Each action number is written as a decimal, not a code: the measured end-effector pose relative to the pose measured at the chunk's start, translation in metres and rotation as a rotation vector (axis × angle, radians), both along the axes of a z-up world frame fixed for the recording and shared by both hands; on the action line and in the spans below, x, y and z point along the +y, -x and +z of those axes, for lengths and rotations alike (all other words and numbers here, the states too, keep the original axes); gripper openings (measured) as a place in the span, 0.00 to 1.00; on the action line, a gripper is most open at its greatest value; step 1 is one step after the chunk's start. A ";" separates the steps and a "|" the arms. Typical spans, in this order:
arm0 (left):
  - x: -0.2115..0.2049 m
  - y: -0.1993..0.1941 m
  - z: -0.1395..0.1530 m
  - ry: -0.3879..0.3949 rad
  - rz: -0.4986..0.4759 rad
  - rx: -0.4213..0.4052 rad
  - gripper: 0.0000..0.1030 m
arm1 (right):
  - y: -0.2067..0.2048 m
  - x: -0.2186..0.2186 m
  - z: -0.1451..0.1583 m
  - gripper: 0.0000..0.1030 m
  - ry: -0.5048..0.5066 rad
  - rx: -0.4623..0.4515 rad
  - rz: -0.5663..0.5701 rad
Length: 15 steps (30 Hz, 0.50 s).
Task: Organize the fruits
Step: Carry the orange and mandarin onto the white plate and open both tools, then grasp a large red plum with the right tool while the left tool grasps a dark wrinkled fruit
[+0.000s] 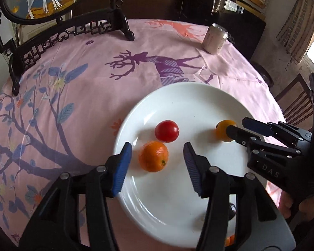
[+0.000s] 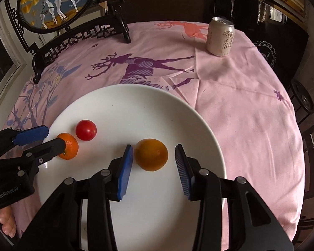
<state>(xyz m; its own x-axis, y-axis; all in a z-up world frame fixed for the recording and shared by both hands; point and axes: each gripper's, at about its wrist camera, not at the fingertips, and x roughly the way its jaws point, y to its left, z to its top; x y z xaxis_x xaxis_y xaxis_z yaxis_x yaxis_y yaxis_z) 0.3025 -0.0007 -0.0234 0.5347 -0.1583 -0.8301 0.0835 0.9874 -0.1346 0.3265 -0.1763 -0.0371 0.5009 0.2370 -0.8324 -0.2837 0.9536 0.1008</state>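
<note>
Both grippers are angling down over the white plate (image 1: 178, 96), side by side. Left gripper (image 1: 157, 156) is sitting part-open w/ the mandarin (image 1: 153, 155) btwn its blue pads (image 1: 121, 169), gaps on both sides, gripping nothing. Right gripper (image 2: 155, 156) is likewise part-open around the yellow-orange fruit (image 2: 151, 154), left pad just beside it, right pad apart; red tomato (image 1: 167, 131) is lying just behind the mandarin, all three on the plate.
</note>
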 end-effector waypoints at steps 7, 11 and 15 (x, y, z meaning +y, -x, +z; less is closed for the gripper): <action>0.025 0.125 0.030 0.012 0.015 -0.154 0.67 | 0.140 -0.029 0.052 0.55 -0.019 -0.201 0.012; 0.030 0.189 0.008 0.000 0.032 -0.186 0.72 | 0.216 -0.037 0.030 0.55 -0.067 -0.207 -0.007; 0.035 0.217 -0.016 -0.028 0.046 -0.141 0.72 | 0.245 -0.040 0.015 0.55 -0.088 -0.160 -0.049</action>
